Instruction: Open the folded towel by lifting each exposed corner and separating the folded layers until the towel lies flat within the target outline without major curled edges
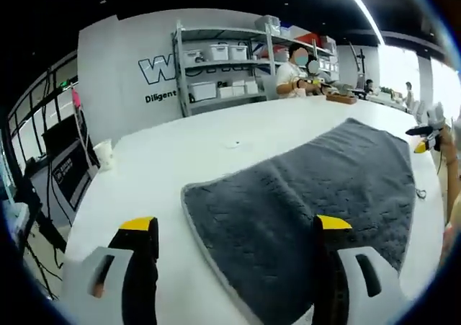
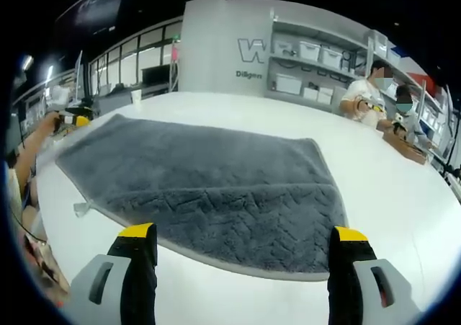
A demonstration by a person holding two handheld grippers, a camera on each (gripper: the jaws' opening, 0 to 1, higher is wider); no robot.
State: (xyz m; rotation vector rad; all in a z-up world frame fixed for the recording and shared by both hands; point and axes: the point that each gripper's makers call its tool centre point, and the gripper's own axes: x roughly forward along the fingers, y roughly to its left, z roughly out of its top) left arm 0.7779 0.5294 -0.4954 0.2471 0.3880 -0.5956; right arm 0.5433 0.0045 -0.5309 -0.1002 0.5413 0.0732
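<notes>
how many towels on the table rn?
1. A single grey towel lies spread on the white table, ahead of both grippers' jaws. Whether a folded layer remains underneath cannot be told.

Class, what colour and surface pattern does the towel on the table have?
The towel is dark grey with a raised zigzag, chevron-like texture, clearest in the right gripper view.

White lettered wall (image 2: 223, 47) behind metal shelving (image 1: 223, 69) holding bins; dark ceiling with strip light (image 1: 360, 8); windows (image 2: 137, 58) alongside.
</notes>
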